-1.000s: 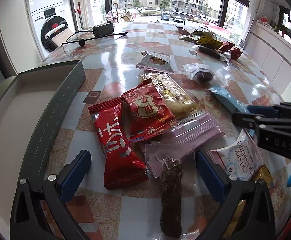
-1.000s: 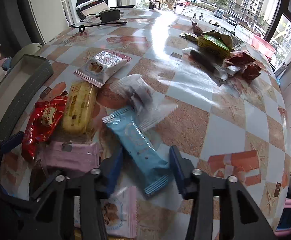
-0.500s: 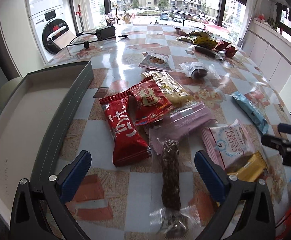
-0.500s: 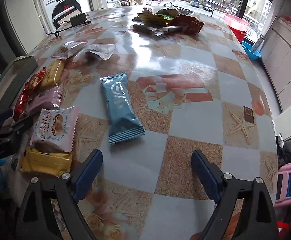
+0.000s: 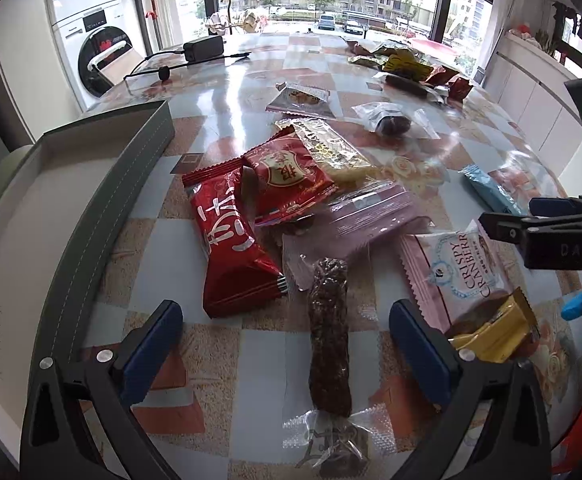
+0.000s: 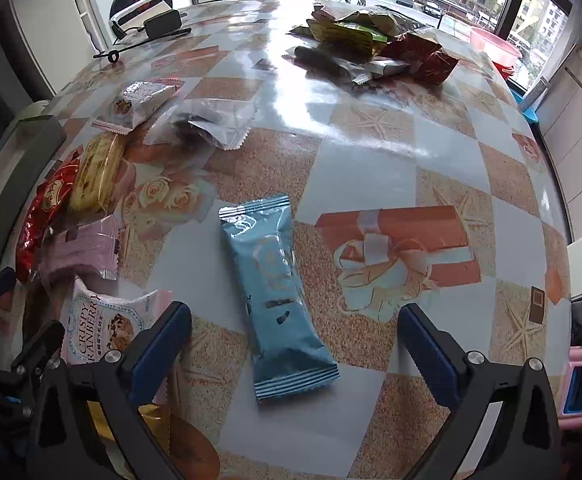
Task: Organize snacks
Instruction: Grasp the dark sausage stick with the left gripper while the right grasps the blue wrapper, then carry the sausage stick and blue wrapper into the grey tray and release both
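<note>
Checkered table [image 6: 371, 152]; only left view shows tray [image 5: 103, 208]; both grippers' fingers apart, empty.

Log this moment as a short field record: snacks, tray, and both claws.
surface: checkered table
container: grey tray, on the table's left edge, no snacks visible inside
left claw: open, holding nothing, dark snack bar lies between its fingers
right claw: jaws have just been opening; now wide, apart from the blue snack packet lying flat between them
cluster by tray: red packets, pink wrapper, Crispy Cranberry pack
far pile: mixed wrappers
</note>
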`<state>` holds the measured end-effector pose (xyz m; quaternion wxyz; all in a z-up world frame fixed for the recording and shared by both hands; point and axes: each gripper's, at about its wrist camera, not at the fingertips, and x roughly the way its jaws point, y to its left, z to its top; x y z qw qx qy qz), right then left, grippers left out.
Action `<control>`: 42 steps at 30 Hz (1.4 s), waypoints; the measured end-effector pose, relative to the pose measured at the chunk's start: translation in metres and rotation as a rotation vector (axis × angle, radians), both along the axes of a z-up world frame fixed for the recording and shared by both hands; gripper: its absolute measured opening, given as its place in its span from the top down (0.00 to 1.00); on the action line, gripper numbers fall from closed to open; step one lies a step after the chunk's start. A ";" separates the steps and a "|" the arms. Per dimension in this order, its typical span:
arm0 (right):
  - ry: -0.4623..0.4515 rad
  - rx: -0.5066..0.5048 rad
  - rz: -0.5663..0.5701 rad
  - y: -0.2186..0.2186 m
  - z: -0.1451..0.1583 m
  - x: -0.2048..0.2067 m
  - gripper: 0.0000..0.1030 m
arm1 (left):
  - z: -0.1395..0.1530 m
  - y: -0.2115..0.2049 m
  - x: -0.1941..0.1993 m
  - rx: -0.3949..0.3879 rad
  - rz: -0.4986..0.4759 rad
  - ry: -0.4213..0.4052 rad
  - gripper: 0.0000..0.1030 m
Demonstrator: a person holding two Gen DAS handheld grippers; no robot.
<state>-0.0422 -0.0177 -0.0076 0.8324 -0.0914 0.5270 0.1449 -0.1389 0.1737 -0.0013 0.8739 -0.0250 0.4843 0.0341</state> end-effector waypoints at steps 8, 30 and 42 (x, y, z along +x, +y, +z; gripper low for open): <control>0.004 -0.009 0.011 0.007 0.008 -0.005 0.26 | 0.012 -0.021 -0.005 -0.012 -0.109 0.048 0.54; 0.029 0.299 0.017 -0.006 0.048 -0.043 0.76 | 0.064 0.006 -0.038 -0.153 -0.120 -0.090 0.61; 0.071 0.340 0.206 0.104 0.069 -0.058 0.76 | 0.092 0.102 -0.059 -0.139 0.095 -0.199 0.61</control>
